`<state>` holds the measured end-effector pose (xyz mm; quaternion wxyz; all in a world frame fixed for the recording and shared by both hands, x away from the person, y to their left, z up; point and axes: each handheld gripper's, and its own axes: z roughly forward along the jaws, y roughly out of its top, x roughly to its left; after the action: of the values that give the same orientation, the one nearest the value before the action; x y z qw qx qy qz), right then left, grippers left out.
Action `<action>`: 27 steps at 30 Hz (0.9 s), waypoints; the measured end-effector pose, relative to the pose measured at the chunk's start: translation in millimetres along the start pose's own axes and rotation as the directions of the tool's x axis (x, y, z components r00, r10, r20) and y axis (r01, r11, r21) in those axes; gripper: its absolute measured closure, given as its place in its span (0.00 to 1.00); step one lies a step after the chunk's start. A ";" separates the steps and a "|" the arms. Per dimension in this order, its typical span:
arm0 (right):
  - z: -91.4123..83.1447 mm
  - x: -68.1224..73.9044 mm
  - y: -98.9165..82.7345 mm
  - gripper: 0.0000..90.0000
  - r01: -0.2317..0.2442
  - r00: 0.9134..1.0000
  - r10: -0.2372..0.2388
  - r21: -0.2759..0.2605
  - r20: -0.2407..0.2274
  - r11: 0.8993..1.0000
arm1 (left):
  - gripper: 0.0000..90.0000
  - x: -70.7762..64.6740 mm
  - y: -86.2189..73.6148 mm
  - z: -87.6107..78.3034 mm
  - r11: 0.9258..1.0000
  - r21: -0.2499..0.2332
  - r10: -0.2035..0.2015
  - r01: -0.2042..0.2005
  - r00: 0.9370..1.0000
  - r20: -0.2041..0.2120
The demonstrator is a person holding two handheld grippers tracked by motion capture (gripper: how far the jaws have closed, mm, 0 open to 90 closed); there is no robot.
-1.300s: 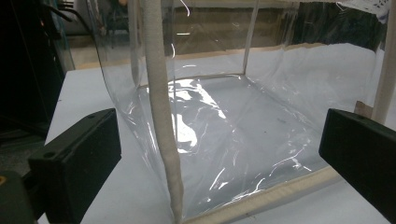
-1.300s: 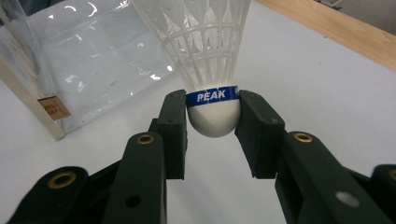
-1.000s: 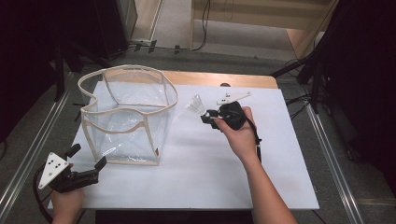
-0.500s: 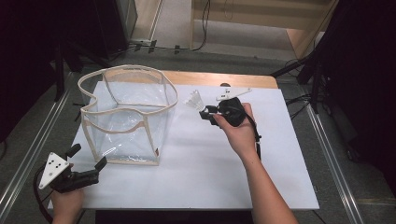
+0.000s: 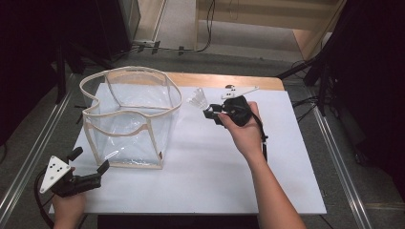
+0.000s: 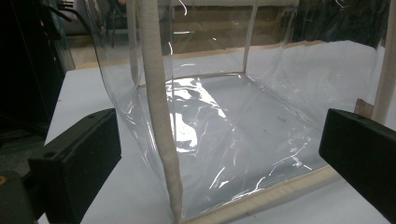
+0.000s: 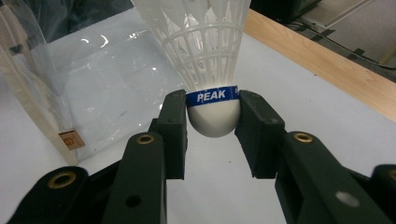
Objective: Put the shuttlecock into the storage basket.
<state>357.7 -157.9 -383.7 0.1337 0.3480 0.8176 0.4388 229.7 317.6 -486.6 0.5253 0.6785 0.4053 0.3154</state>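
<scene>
Right now we are holding a white plastic shuttlecock (image 7: pixel 212 70) in the right gripper (image 7: pixel 213 122), its jaws pressing on either side of the rounded cork base just below the blue band, above the white table (image 5: pixel 200 181) and just beside the clear bag (image 5: pixel 131 119) with cream trim that is standing open at our left. We are resting the left gripper (image 5: pixel 90 174) low near the bag's front corner with its jaws spread wide and gripping nothing. We are judging the grip as the weak point: the base is smooth and domed, so the jaws could be squeezing it out, and it may pop free or tilt. The soft bag walls are sagging, so the skirt could be catching the rim and folding it inward if we are carrying the shuttlecock over with nothing bracing the bag. The right gripper view is giving us the exact contact on the base and the printed band, which the high view is leaving too small to read; the high view is giving us both hands and the bag's open top, while the left gripper view is showing the bag's bare floor through its wall.
</scene>
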 end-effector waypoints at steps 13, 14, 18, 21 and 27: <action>-1.3 0.8 6.6 0.69 0.002 1.000 -0.002 -0.010 -0.005 1.000 | 0.00 0.0 0.0 0.0 1.000 0.000 0.000 0.000 1.000 0.000; -1.0 0.6 6.8 0.69 0.003 1.000 -0.003 -0.011 -0.004 1.000 | 0.00 0.0 0.0 0.0 1.000 -0.001 0.000 0.000 1.000 0.001; -1.4 0.3 8.0 0.69 0.003 1.000 -0.003 -0.015 -0.005 1.000 | 0.00 -0.1 0.1 -0.2 1.000 0.002 0.002 -0.002 1.000 0.000; -2.6 0.7 9.8 0.69 0.005 1.000 -0.005 -0.018 -0.005 1.000 | 0.00 -0.3 0.0 -0.1 1.000 0.002 0.002 -0.002 1.000 0.000; -5.5 0.3 13.6 0.69 0.006 1.000 -0.006 -0.027 -0.002 1.000 | 0.00 -0.3 0.1 -0.1 1.000 0.002 0.003 -0.003 1.000 0.000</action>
<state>360.7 -156.1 -369.5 0.1388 0.3435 0.8127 0.4498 229.5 317.4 -486.5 0.5241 0.6797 0.4046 0.3157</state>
